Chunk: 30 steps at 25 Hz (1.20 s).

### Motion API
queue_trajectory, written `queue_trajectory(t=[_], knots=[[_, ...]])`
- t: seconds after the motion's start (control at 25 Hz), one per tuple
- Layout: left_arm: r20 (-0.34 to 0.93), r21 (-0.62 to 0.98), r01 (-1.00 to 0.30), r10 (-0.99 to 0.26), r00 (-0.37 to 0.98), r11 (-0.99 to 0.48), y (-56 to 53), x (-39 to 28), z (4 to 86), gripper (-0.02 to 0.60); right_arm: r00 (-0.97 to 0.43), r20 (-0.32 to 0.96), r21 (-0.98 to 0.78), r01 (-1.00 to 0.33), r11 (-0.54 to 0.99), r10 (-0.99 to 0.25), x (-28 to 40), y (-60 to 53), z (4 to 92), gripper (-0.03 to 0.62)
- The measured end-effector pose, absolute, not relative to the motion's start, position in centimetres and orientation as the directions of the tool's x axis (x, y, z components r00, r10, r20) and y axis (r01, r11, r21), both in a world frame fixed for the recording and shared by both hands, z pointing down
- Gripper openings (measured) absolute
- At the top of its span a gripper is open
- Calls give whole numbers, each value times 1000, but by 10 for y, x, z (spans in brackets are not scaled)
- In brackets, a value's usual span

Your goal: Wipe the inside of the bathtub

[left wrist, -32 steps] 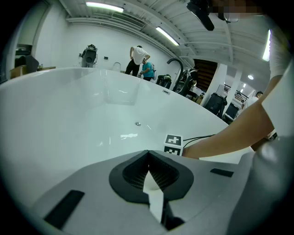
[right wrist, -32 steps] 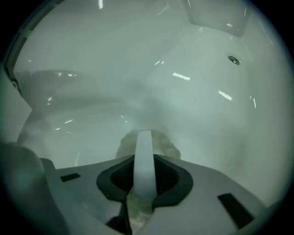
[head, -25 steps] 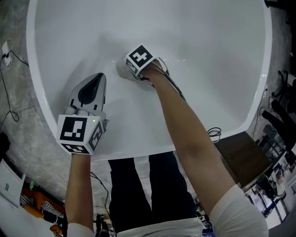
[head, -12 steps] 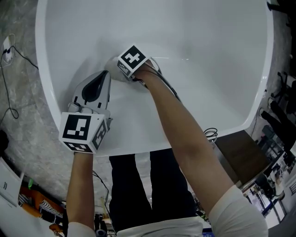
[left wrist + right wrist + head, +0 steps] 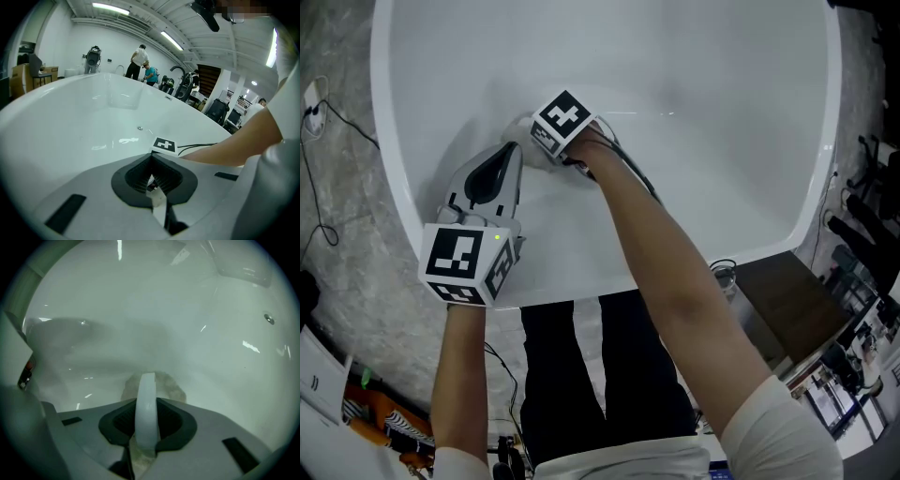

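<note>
Right gripper [image 5: 146, 401] wiping inside the bathtub [image 5: 722, 84]

In the head view this gripper is at the upper left, low inside the white tub. Its jaws are clenched on a pale cloth [image 5: 171, 386], which touches the tub surface. The left gripper [image 5: 151, 158] hangs just beside it, toward the lower left, with its jaws pressed together on nothing.

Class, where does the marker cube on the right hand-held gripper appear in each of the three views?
Head view: marker cube upper left of centre, inside the bathtub.
Left gripper view: marker cube just below centre, beside the forearm.
Right gripper view: not in it; jaws hold a white wiping pad.
Shared landmark: the bathtub's white inner wall.
</note>
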<state>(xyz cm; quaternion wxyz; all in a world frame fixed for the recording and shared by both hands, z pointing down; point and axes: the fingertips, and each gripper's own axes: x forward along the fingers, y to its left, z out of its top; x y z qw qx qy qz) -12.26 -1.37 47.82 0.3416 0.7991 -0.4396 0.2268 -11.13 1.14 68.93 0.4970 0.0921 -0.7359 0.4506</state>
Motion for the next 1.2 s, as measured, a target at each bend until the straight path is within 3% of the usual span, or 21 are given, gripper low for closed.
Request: queue_trajectory(t=[1.2], knots=[[664,353,-823,-501,555,-445,-23,-60,487,6,-461,849,-528,-714,459,259,5,-3,701,94]])
